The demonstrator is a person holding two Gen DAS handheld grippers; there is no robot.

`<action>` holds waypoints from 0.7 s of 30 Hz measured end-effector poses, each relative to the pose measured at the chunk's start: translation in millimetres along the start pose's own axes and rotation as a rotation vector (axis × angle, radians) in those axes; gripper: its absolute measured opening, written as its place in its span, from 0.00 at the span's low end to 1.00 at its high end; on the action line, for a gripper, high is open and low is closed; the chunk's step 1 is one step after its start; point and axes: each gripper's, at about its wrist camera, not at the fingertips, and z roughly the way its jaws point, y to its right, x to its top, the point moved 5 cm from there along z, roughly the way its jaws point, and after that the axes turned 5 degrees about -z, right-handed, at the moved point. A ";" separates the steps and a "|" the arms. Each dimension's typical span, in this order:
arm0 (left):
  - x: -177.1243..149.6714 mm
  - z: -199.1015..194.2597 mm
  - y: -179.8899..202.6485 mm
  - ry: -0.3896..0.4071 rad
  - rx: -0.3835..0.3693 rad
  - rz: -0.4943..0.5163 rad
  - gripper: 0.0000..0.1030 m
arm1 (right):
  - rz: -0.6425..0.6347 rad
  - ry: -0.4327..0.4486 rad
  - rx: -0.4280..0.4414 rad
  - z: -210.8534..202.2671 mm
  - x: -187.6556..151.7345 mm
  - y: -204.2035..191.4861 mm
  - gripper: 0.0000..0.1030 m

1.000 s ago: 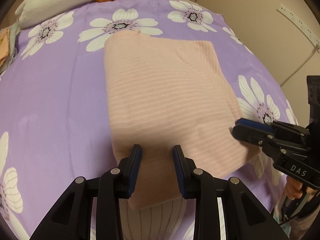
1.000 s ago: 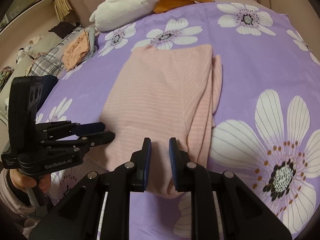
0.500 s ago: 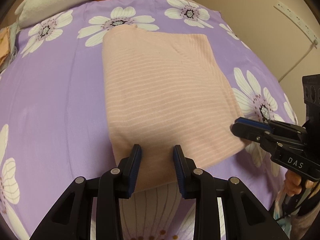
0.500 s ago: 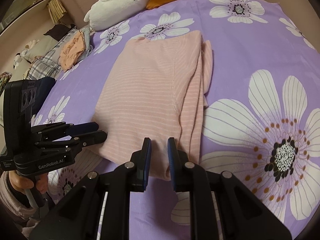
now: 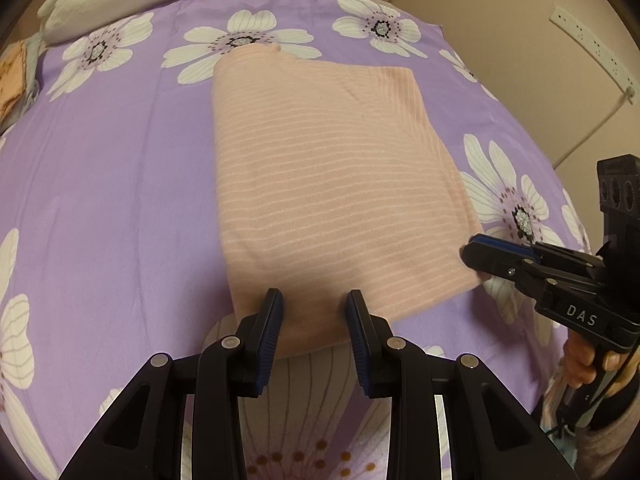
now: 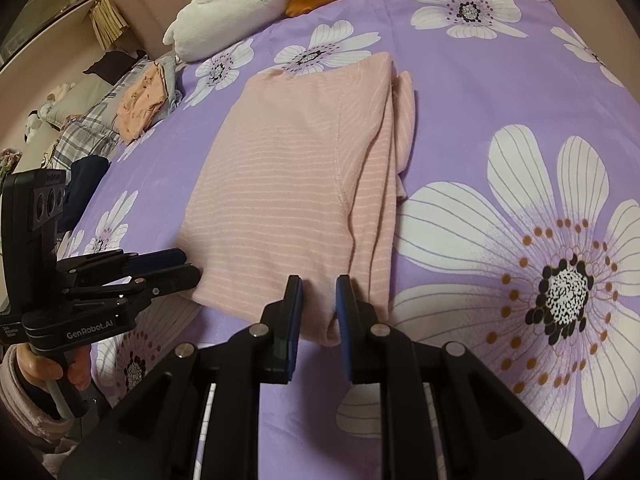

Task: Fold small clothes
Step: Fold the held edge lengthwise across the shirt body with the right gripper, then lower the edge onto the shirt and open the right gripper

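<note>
A bed (image 5: 104, 184) spread with a purple sheet printed with white daisies carries a pale pink striped knit garment (image 5: 332, 184), folded to a rough rectangle at its middle. At the near hem the left gripper (image 5: 314, 312) holds its fingers apart astride the cloth, not visibly pinching; the right gripper (image 6: 319, 300), fingers narrowly parted, stands likewise at the near right corner. The next fold likely calls for both to pinch that hem. No containers in sight; other clothes (image 6: 140, 100) lie by a white and orange plush toy (image 6: 256, 4)
</note>
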 end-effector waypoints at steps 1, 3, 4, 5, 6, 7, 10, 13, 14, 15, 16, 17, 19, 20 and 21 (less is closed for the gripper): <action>-0.6 -1.8 -0.1 0.001 -0.004 -0.005 0.29 | 0.002 0.000 0.002 -0.1 0.0 0.6 0.18; -0.7 -4.6 -1.2 0.001 -0.013 -0.015 0.29 | 0.004 0.000 0.003 -0.8 -0.7 1.2 0.18; -1.2 -6.1 -2.0 0.000 -0.017 -0.022 0.29 | 0.005 0.000 0.004 -1.2 -1.1 1.5 0.18; -1.7 -7.0 -2.9 0.001 -0.019 -0.026 0.29 | 0.006 0.000 0.004 -1.1 -1.4 1.3 0.18; -2.1 -8.1 -3.5 0.002 -0.020 -0.028 0.29 | 0.007 -0.001 0.005 -1.6 -1.8 1.6 0.18; -2.6 -9.4 -3.8 0.004 -0.017 -0.027 0.29 | 0.006 -0.001 0.006 -1.4 -1.3 2.0 0.18; -3.5 -12.0 -4.2 0.012 -0.005 -0.020 0.29 | 0.007 -0.001 0.006 -1.8 -1.8 1.9 0.18; -5.0 -13.8 -6.0 0.016 -0.002 -0.023 0.29 | 0.007 -0.002 0.006 -1.7 -1.6 2.0 0.18; -5.1 -14.1 -6.5 0.018 0.002 -0.023 0.29 | 0.006 -0.002 0.006 -1.6 -1.4 2.1 0.18; -5.2 -14.6 -7.2 0.020 0.005 -0.025 0.29 | 0.007 -0.002 0.006 -2.1 -1.7 2.3 0.18; -5.7 -15.3 -8.2 0.020 0.006 -0.027 0.29 | 0.008 -0.003 0.006 -2.2 -1.9 2.5 0.18; -6.1 -15.8 -8.5 0.021 0.007 -0.030 0.29 | 0.010 -0.003 0.005 -2.9 -3.1 2.0 0.18; -6.1 -16.7 -10.0 0.022 0.008 -0.037 0.29 | 0.013 -0.003 0.006 -3.8 -4.3 2.0 0.18; -6.1 -17.2 -10.9 0.023 0.009 -0.042 0.29 | 0.013 -0.003 0.005 -4.2 -5.0 2.0 0.18; -6.2 -17.7 -11.7 0.024 0.010 -0.048 0.29 | 0.014 -0.003 0.005 -4.5 -5.6 1.8 0.18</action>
